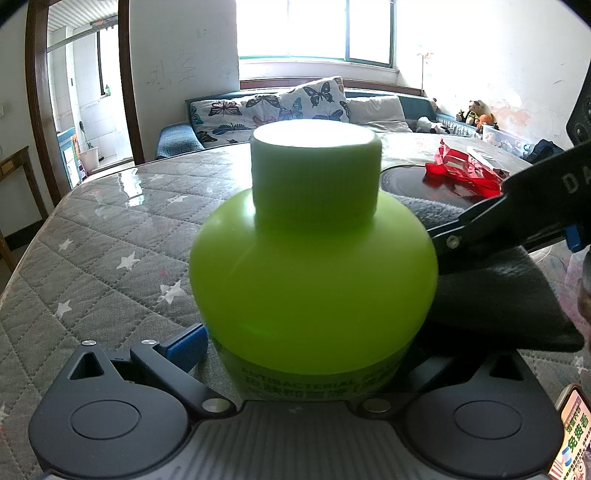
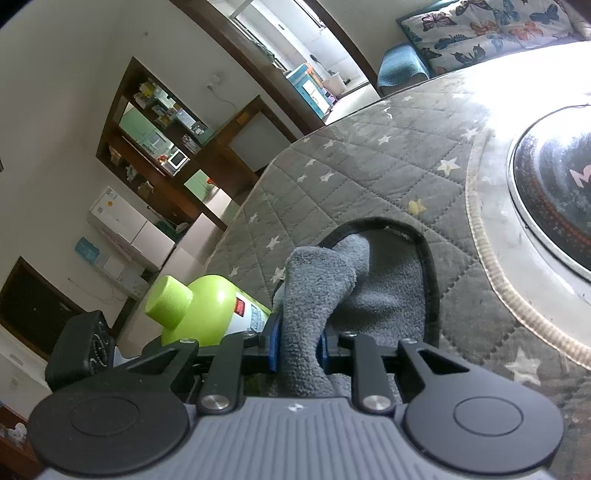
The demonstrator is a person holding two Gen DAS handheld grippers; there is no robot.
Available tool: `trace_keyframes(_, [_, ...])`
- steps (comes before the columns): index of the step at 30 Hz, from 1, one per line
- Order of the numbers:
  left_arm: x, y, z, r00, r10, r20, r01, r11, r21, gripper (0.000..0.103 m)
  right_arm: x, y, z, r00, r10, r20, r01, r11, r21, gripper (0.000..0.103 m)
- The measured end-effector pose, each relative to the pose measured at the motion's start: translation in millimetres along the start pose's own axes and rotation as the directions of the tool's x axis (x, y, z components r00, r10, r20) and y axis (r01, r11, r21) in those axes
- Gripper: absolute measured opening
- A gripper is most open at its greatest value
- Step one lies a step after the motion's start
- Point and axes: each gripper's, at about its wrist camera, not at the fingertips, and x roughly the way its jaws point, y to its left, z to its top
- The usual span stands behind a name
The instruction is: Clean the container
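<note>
One lime-green bottle (image 1: 314,266) stands capped, its ribbed screw cap (image 1: 316,173) on, contents hidden by the opaque plastic; a printed label wraps its lower body. The left gripper (image 1: 295,354) clasps it above the quilted star-print table cover (image 1: 110,236). The right gripper (image 2: 297,350) pinches a grey microfibre cloth (image 2: 321,295) just beside the bottle.

Around the grey quilted surface (image 1: 110,236)

We see white stars sewn on its cover, and a round black glass plate (image 2: 554,184) set in the middle of it. A red packet (image 1: 465,171) lies near this plate. Behind, a sofa (image 1: 295,110) carries butterfly cushions (image 1: 321,99) under a bright window (image 1: 314,29), and a dark wooden shelf unit (image 2: 159,155) stands at the wall.
</note>
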Motion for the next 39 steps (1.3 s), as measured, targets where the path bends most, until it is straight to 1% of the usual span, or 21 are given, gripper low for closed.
trace_keyframes(3, [0.2,0.1,0.0,1.0,0.0,0.0,0.0,1.0,0.0,0.103,-4.1,5.9,-0.1,1.0,-0.008,0.008,0.008,1.0,-0.022,0.022])
trace_keyframes(5, [0.3,0.1,-0.2,1.0,0.0,0.0,0.0,1.0,0.0,0.103,-7.2,8.9,1.4,1.0,-0.001,0.021,0.001,1.0,-0.03,0.026])
trace_keyframes(11, [1.8,0.5,1.3,1.0,0.0,0.0,0.0,1.0,0.001,0.103,-14.5,19.0,9.3,0.998,0.034,0.05,-0.032,0.998,-0.045,0.025])
trace_keyframes(17, [1.2,0.9,0.9,1.0,-0.001,0.0,0.001,1.0,0.0,0.103,-8.1,14.6,19.3,0.995,0.077,0.059,-0.076,0.997,-0.028,0.025])
trace_keyframes(20, [1.3,0.2,0.9,1.0,0.0,0.0,0.0,1.0,0.0,0.103,1.5,9.1,22.0,0.996,0.081,0.041,-0.081,0.997,-0.006,0.025])
trace_keyframes(26, [2.1,-0.5,1.4,1.0,0.0,0.0,0.0,1.0,0.001,0.103,17.9,-7.9,14.0,0.999,0.05,-0.022,-0.049,0.998,0.046,0.025])
trace_keyframes(29, [-0.6,-0.4,-1.1,1.0,0.0,0.0,0.0,1.0,0.001,0.103,16.8,-8.5,11.4,0.999,0.034,-0.031,-0.033,0.999,0.038,0.025])
trace_keyframes(39, [-0.7,-0.7,-1.5,1.0,0.001,0.001,-0.001,1.0,0.001,0.103,6.0,0.6,17.5,0.997,0.074,0.008,-0.074,0.997,0.007,0.026])
